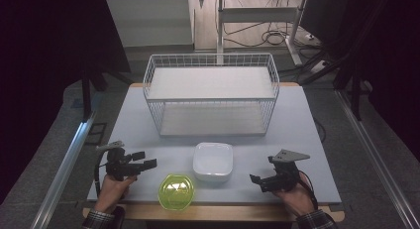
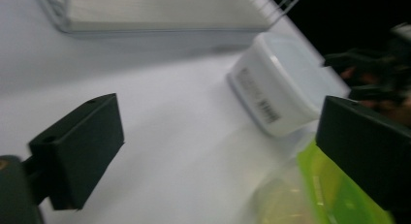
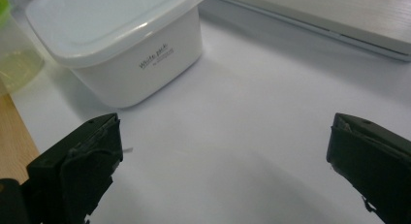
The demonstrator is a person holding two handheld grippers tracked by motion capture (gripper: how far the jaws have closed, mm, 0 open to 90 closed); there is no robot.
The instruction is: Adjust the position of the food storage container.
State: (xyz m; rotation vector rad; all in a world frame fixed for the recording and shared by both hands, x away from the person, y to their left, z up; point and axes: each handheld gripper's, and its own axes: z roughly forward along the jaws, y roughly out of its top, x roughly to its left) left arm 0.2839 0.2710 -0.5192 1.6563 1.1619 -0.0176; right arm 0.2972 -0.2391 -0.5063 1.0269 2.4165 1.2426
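Two hand-held grippers poised over containers near the table's (image 1: 307, 115) front edge.
Left gripper (image 1: 144, 159) and right gripper (image 1: 255, 180), jaws apart and empty, flank the white container (image 1: 213, 161) and green-lidded container (image 1: 176, 191); probably approach, closing on one comes next.

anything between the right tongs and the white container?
Nothing. In the high view, bare table separates the right tongs from the white container; the right gripper view shows the same, with the jaws wide open.

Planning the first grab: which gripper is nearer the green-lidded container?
Left. The left gripper sits just up-left of the green-lidded container, jaws open toward it. The right gripper is farther off on its other side, past the white box.
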